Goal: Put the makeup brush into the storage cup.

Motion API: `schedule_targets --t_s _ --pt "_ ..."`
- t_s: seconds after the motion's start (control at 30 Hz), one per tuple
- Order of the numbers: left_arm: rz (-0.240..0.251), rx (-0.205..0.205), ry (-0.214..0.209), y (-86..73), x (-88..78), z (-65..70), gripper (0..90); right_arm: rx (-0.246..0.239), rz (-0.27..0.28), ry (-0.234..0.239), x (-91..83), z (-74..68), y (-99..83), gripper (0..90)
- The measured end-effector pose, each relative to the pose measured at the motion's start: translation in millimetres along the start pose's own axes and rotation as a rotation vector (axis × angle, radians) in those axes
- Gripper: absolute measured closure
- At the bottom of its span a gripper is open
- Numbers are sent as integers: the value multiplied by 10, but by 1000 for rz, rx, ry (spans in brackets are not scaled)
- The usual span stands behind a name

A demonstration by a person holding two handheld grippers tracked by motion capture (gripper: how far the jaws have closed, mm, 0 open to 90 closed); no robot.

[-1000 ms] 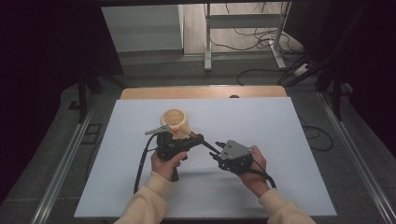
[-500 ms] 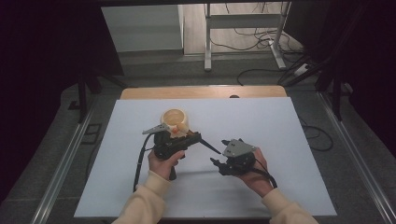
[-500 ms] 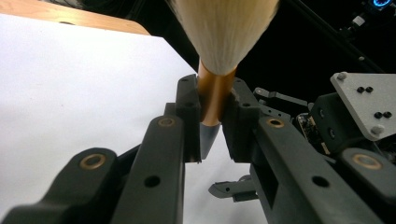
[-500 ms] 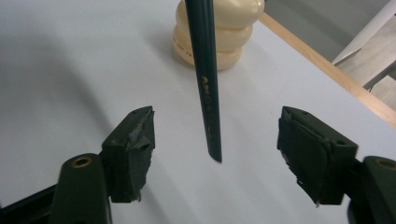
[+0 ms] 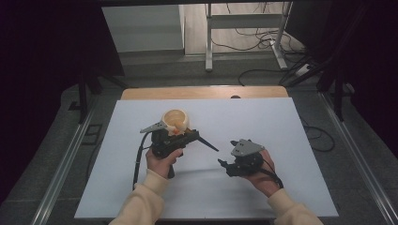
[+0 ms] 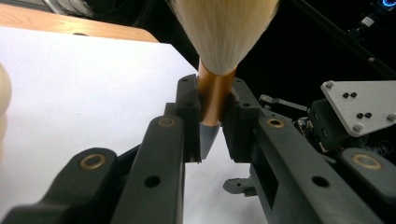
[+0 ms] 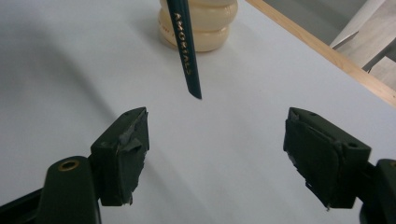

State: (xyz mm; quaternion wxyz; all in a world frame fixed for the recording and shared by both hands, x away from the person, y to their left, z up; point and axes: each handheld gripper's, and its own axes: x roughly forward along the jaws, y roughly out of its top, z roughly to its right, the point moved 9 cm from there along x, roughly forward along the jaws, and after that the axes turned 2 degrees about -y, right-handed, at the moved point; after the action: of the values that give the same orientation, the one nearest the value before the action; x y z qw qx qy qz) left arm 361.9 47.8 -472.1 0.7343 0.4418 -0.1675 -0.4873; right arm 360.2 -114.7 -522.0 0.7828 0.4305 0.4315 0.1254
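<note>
One piece of lettering can be read. In the right gripper view, gold capital letters are printed lengthwise along the dark green handle [image 7: 186,46] of the makeup brush, which comes down from the top edge and ends in a slim tip above the white table. The word appears to read "AMORTALS", though the first and last letters are less sharp than the middle ones. In the left gripper view, the copper ferrule [image 6: 215,88] and pale bristles of the same brush are seen, and no lettering can be read on them. No other text, number or sign can be made out.
</note>
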Motion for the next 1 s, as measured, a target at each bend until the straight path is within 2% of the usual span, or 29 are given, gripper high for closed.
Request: schedule_targets --t_s 0.27,0.47,0.63,0.8,1.0 --pt "9 14 10 67 -19 -8 786 49 -8 -3 -61 106 -93 210" --pt "11 14 19 97 -32 -14 786 58 -18 -11 -103 160 -151 206" --pt "5 39 35 128 -47 21 786 57 -28 -23 -164 180 -187 203" --pt "-10 65 29 155 -45 76 786 68 -31 -38 -223 202 -213 200" --pt "-2 68 33 229 -95 47 786 78 -53 -40 -227 233 -285 193"
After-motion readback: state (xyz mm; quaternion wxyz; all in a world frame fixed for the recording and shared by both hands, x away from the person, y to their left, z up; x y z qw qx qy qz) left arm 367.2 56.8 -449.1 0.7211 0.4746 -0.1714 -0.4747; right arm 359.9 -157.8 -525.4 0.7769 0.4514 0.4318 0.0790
